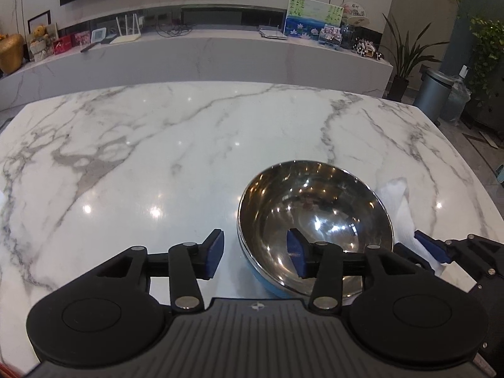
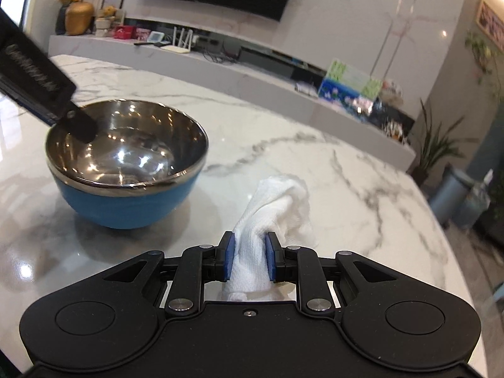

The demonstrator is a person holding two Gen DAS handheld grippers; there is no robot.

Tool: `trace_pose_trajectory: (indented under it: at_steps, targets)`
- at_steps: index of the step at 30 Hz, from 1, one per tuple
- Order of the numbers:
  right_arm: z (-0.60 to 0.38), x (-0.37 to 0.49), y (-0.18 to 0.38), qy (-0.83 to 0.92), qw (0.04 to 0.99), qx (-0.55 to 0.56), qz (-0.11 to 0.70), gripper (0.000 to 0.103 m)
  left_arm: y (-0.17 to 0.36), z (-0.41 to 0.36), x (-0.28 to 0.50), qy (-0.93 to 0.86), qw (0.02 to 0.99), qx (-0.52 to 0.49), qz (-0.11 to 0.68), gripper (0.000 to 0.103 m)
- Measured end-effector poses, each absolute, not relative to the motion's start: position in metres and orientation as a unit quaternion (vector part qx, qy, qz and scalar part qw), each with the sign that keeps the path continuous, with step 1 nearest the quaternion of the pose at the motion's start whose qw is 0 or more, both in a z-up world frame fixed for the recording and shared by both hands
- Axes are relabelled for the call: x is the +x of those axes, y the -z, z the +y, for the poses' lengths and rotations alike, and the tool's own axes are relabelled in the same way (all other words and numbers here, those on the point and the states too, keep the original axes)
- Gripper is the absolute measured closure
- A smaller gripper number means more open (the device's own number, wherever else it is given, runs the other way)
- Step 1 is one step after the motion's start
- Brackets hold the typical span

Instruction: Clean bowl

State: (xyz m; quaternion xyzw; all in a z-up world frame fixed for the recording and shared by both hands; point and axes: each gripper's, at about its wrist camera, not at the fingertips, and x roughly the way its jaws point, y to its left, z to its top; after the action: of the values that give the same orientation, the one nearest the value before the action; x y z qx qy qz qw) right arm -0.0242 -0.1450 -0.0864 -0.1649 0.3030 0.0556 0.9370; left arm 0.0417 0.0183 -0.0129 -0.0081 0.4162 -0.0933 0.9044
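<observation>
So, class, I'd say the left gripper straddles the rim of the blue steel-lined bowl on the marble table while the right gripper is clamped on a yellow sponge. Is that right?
One thing is wrong: the right gripper is shut on a crumpled white cloth, as the right wrist view shows. The rest holds: the open left gripper straddles the rim of the bowl on the marble table.

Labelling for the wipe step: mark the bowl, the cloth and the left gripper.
bowl (image 2: 126, 201): right wrist view, blue outer wall.
cloth (image 2: 277, 201): right wrist view, bunched part beyond the fingers.
left gripper (image 1: 256, 256): left wrist view, gap between fingertips, astride the rim.
</observation>
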Motion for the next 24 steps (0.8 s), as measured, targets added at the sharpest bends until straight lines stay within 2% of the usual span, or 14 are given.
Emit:
trace_pose_trajectory:
  at_steps: [5,7,12,15,17,20,21,24]
  targets:
    - [-0.149,-0.022,0.09,-0.054,0.934,-0.141,0.323,0.083,0.01,0.023,0.038,0.094,0.908,-0.02,0.408,0.056]
    - [-0.147,-0.022,0.088,-0.052,0.934,-0.141,0.324,0.079,0.008,0.026,0.036,0.097,0.91,-0.028,0.403,0.054]
    - [-0.147,-0.037,0.077,-0.046,0.946,-0.135,0.292,0.053,0.002,0.035,0.028,0.105,0.915,-0.051,0.387,0.048]
    - [-0.149,-0.047,0.065,-0.041,0.958,-0.12,0.259,0.043,-0.003,0.039,0.016,0.111,0.925,-0.062,0.359,0.039]
    - [-0.152,-0.053,0.055,-0.044,0.964,-0.101,0.242,0.033,-0.005,0.041,0.009,0.111,0.932,-0.064,0.34,0.027]
    - [-0.155,-0.061,0.045,-0.043,0.969,-0.08,0.229,0.023,-0.006,0.043,-0.004,0.106,0.942,-0.066,0.312,0.024]
    - [-0.156,-0.064,0.043,-0.043,0.97,-0.075,0.227,0.017,-0.006,0.043,-0.007,0.103,0.944,-0.064,0.308,0.024]
    - [-0.157,-0.075,0.036,-0.043,0.973,-0.061,0.219,0.012,-0.004,0.041,-0.012,0.089,0.948,-0.051,0.301,0.024]
